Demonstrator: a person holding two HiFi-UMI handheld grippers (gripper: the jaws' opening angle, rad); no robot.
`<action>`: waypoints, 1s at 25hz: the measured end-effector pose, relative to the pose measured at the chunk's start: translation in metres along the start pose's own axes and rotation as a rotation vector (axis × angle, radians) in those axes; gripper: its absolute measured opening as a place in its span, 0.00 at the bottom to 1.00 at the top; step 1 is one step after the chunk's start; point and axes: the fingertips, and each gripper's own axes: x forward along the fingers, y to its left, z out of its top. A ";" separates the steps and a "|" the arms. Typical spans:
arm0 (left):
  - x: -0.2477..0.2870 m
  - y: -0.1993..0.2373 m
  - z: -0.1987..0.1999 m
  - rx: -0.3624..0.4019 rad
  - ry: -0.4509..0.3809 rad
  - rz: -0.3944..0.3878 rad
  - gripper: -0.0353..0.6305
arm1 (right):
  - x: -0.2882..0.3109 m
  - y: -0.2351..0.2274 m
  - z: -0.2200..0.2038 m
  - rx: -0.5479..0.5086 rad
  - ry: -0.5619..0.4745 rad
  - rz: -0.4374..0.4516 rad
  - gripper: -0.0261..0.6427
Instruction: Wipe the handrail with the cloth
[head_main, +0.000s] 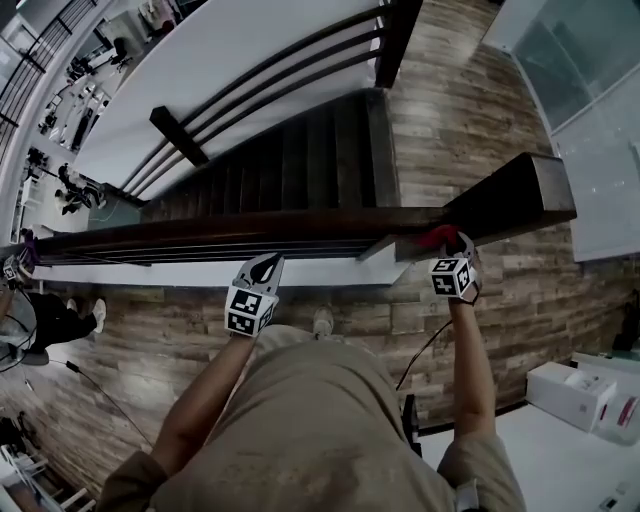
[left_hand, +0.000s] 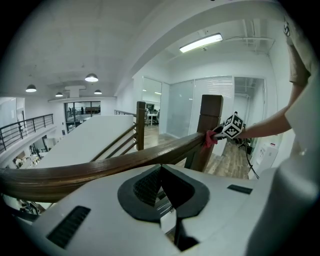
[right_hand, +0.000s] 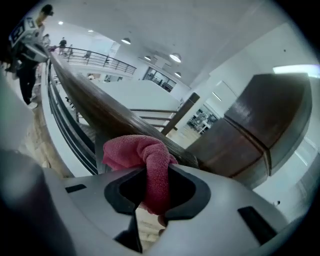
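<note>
handrail (head_main: 250, 222): long dark-brown wooden rail with a rounded, glossy top. it runs level from the newel post (head_main: 520, 190) off toward the person's left, with slim dark bars beneath it. its end butts into the post.

staircase (head_main: 300, 160): dark treads drop away on the far side of the rail, starting just beside the newel post.

newel post: square and blocky, same dark wood, flat cap, taller than the rail.

white box (head_main: 572, 392): on the plank floor on the person's side of the newel post, well apart from it. what it holds cannot be told.

left gripper (head_main: 265, 266): on the near side of the rail, well apart from the newel post. jaws are brought together, pads meeting at the tip, with nothing between them. in the left gripper view (left_hand: 161, 172) the rail (left_hand: 100, 167) crosses just beyond the tips; whether they touch it cannot be told.

right gripper (head_main: 455, 248): at the rail just beside the newel post. its jaws (right_hand: 157, 172) are parted only by the thickness of the cloth and clamped on it.

cloth (right_hand: 145, 160): pink-red terry, bunched. one thick fold hangs down between the right jaws. the rest mounds on top of the rail (right_hand: 95, 107), touching it close by the newel post (right_hand: 265, 120).
</note>
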 end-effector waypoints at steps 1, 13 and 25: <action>-0.001 0.002 -0.001 -0.005 0.000 0.006 0.08 | 0.002 -0.010 -0.006 0.053 0.018 -0.009 0.19; -0.080 0.096 -0.054 -0.118 0.018 0.234 0.08 | -0.026 0.154 0.062 0.237 -0.086 0.311 0.19; -0.234 0.240 -0.126 -0.203 0.000 0.413 0.08 | -0.128 0.456 0.294 -0.167 -0.372 0.738 0.19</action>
